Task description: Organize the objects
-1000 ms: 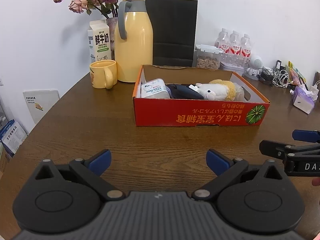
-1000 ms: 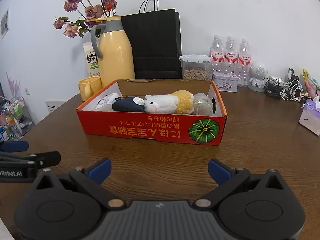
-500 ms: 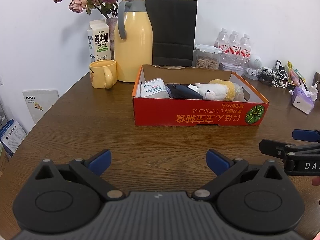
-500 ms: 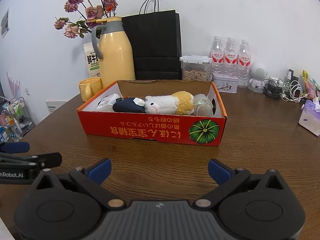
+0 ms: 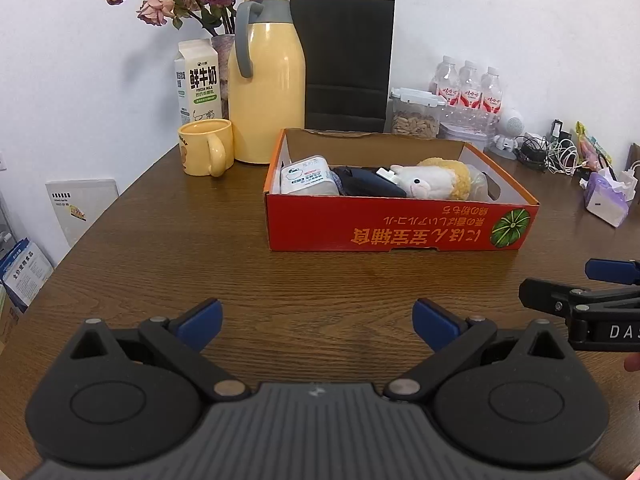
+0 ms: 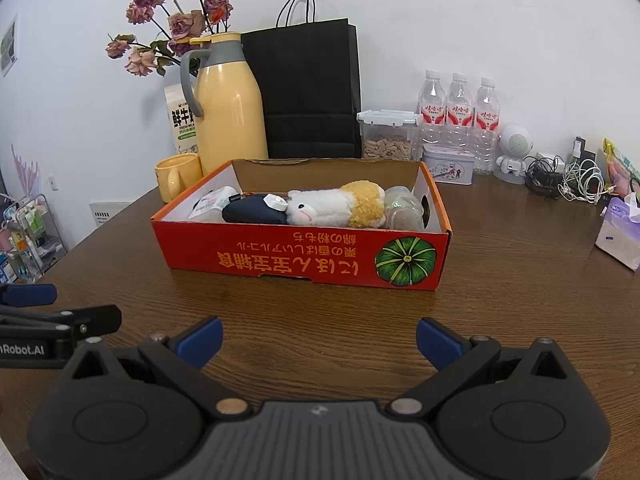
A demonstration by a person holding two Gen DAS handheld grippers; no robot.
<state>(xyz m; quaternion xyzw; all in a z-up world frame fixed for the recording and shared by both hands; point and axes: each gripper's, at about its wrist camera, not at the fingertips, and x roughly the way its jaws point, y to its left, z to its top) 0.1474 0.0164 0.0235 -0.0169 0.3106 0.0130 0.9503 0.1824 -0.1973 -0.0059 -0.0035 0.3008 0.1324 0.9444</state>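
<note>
My left gripper (image 5: pixel 317 317) and right gripper (image 6: pixel 319 336) both gape, holding nothing, above the brown wooden table (image 6: pixel 520 300). Ahead sits one red box (image 6: pixel 304 258) holding one plush (image 6: pixel 336 208), one dark pouch (image 6: pixel 254 213) and one white pack (image 5: pixel 306 176). Behind: one jug (image 6: pixel 230 100), one mug (image 6: pixel 178 176), three bottles (image 6: pixel 460 114), white wall.

Right tool (image 6: pixel 319 338) wide open over the brown wooden desk (image 6: pixel 500 300) — red cardboard box (image 6: pixel 304 258) ahead, white-and-yellow plush toy (image 6: pixel 336 208) lying inside.
</note>
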